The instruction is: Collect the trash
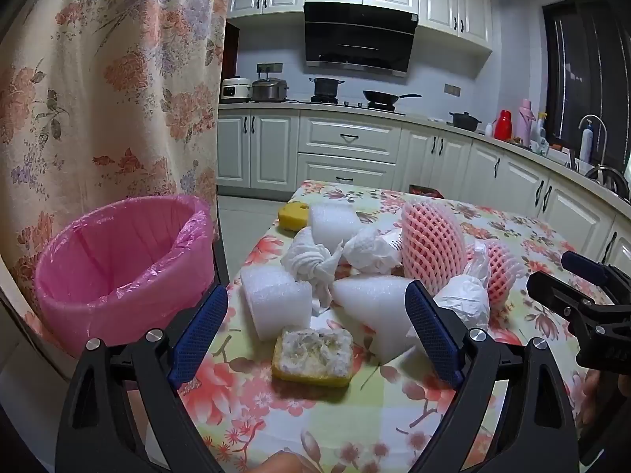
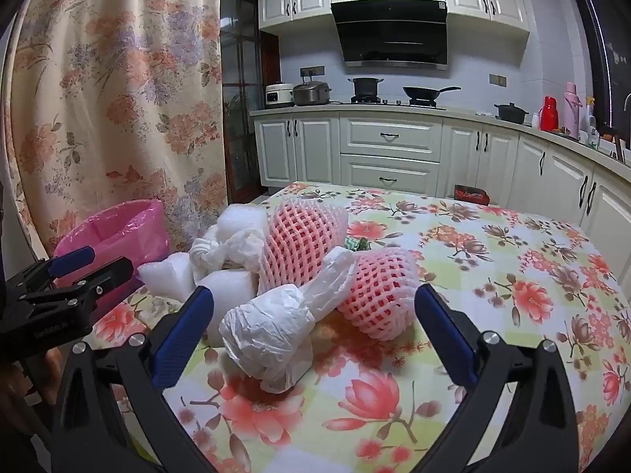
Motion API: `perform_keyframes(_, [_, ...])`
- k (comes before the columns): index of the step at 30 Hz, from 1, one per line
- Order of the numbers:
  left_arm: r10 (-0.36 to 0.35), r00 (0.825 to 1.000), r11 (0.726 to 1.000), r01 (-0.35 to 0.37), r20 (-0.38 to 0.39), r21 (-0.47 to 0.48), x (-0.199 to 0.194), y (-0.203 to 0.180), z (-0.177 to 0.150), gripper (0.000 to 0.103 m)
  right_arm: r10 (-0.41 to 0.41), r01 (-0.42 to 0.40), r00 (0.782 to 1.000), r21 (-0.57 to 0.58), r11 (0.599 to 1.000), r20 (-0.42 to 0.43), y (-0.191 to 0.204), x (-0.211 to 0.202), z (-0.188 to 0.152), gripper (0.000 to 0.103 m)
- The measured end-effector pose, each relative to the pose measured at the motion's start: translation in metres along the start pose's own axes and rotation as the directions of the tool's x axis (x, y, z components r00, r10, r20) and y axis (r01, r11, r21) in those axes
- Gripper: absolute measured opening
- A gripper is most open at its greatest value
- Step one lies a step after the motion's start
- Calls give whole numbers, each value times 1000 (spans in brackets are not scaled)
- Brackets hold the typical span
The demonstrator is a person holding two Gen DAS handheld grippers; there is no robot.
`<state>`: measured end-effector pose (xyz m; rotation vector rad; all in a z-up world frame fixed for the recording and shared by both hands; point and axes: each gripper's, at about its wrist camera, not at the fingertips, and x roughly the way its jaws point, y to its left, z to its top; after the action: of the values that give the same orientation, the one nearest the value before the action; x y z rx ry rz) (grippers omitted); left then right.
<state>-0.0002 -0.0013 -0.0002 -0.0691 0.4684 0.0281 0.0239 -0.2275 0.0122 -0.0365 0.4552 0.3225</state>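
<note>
Two grippers: my left gripper (image 1: 317, 327) and right gripper (image 2: 315, 331), fingers spread wide, grasping nothing.
Trash: heaped on the floral table (image 2: 493, 260).
Left, ahead: yellow sponge (image 1: 313, 358), foam pieces (image 1: 276, 299).
Right, ahead: white plastic bag (image 2: 272, 335), pink foam net (image 2: 378, 295).
Bin: pink-lined bin (image 1: 122, 260), beside the table's left edge.

On the table (image 1: 315, 425) before me the trash lies in one heap: a sponge (image 1: 313, 352) nearest, foam pieces (image 1: 276, 299) and crumpled paper (image 1: 311, 262) behind it, two fruit nets (image 2: 303, 236) to the right. The lined bin (image 1: 118, 260) stands left of the table, before the curtain (image 1: 98, 79); a second sponge (image 1: 292, 216) lies at the far edge.
</note>
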Motion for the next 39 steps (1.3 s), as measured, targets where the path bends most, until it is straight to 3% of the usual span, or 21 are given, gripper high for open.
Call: perform_keyframes(39, [0,1000,1000,0,1,-12,0,0,1,86,-3,3,1000,14,1000,-12,-2,1,0,99])
